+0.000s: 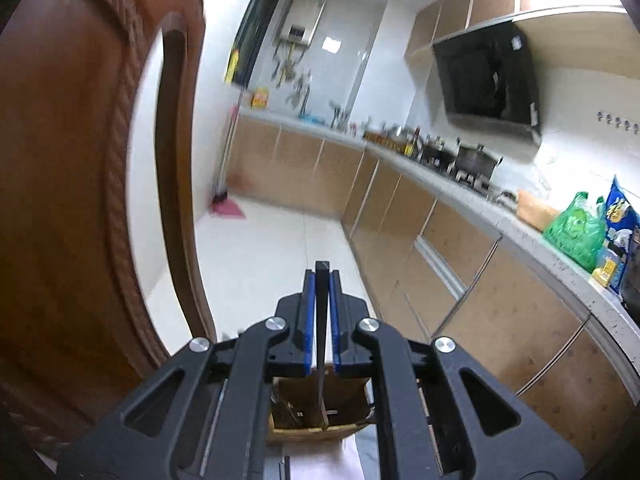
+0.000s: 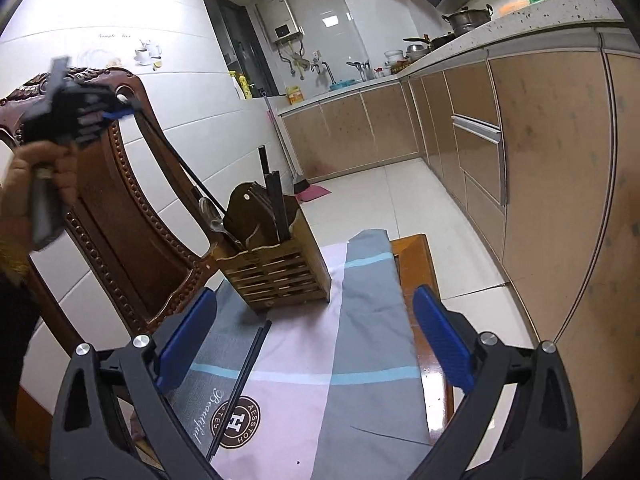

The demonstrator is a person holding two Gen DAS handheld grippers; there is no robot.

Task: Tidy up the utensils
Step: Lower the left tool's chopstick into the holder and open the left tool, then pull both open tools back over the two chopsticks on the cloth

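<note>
My left gripper is shut on a black chopstick that runs down into the wooden utensil holder below it. In the right wrist view the left gripper is held high at the left, and its chopstick slants down into the slatted holder, which holds a spoon, wooden spatulas and more chopsticks. My right gripper is open and empty above the cloth. A pair of black chopsticks lies on the cloth between its fingers.
A striped grey and pink cloth covers a small wooden table. A carved wooden chair stands close at the left. Kitchen cabinets run along the right, with tiled floor between.
</note>
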